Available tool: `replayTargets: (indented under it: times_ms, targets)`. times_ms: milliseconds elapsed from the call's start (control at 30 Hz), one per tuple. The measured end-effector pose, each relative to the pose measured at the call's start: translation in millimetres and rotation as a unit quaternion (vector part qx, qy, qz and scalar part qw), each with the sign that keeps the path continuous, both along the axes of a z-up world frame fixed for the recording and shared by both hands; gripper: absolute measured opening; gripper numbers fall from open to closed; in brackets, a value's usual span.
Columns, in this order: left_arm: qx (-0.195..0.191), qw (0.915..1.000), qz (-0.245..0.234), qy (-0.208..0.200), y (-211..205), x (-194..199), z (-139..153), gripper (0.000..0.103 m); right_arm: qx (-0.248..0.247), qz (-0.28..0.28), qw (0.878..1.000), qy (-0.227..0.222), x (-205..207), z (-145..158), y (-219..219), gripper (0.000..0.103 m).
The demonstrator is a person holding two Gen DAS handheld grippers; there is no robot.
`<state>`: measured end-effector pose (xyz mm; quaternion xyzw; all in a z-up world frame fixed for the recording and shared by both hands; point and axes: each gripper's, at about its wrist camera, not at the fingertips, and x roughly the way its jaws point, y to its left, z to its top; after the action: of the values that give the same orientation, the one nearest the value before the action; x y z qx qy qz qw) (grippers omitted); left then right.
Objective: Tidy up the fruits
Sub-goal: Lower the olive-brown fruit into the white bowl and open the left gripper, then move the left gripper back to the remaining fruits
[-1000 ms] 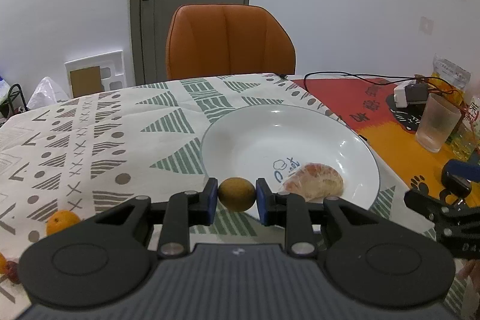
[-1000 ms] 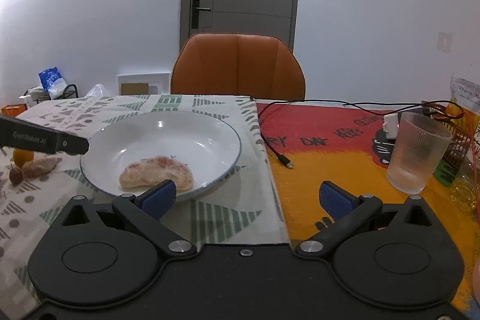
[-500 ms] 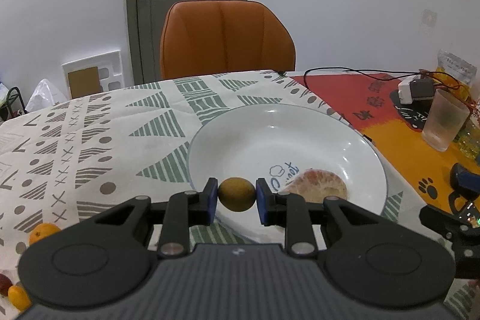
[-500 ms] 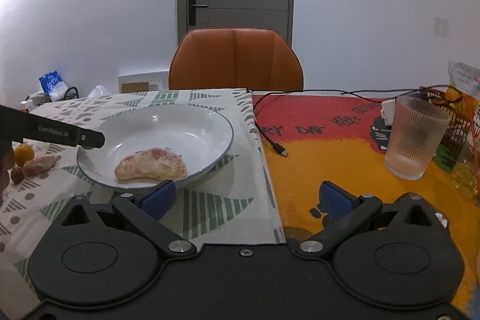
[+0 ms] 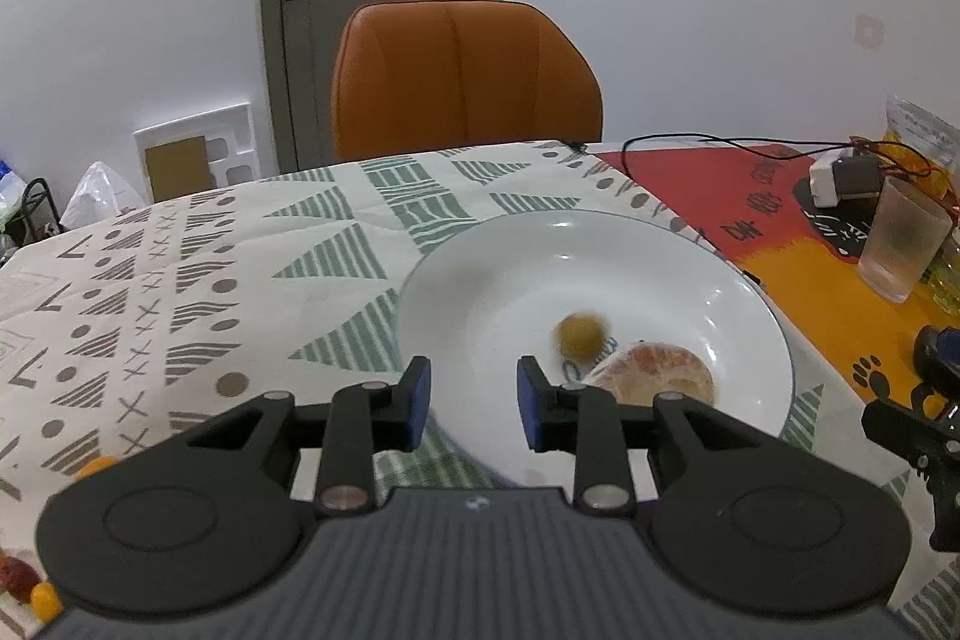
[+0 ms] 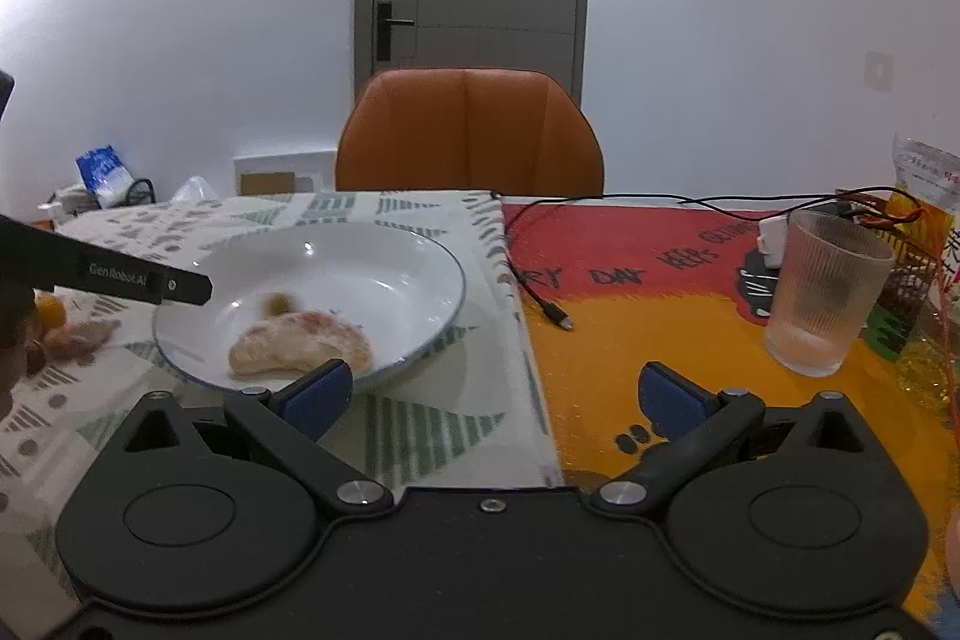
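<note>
The left gripper [image 5: 474, 403] is over the near rim of the white plate [image 5: 660, 244], jaws parted and holding nothing. The small yellow-green fruit [image 5: 579, 333], blurred, lies inside the plate just beside the peeled citrus piece [image 5: 654, 376]. The right gripper [image 6: 492, 394], right of the plate, stands wide open and holds nothing.

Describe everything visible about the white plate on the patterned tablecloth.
The round white plate looks like glazed ceramic, shallow and wide, with a thin dark line along its rim and light glinting off the glaze. It sits flat on the green-and-grey triangle-patterned tablecloth, near the cloth's right edge. Inside lie a peeled pale-orange citrus piece and a small yellow-brown round fruit, blurred, beside it. A small blue printed mark shows between them. The open left hand-held gripper hovers at its near rim.
</note>
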<state>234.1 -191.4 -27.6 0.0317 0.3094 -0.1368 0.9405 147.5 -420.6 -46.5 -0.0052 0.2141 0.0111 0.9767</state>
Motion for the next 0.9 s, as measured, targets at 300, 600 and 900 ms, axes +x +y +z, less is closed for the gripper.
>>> replayTargets:
  times_ms: [300,600,900]
  targets:
    - [-0.002,0.9994,0.032,-0.011,31.8,-17.2,10.3,0.059,0.001,0.028,1.0,-0.004,0.3,5.7,21.3,0.103]
    - [-0.009,0.9971,0.073,-0.018,73.2,-38.1,18.6,0.074,0.005,0.056,0.998,-0.008,-0.5,12.7,47.5,0.103]
    - [-0.014,0.9935,0.111,-0.02,114.8,-61.5,22.1,0.077,0.009,0.09,0.996,-0.007,-0.4,16.1,77.2,0.103]
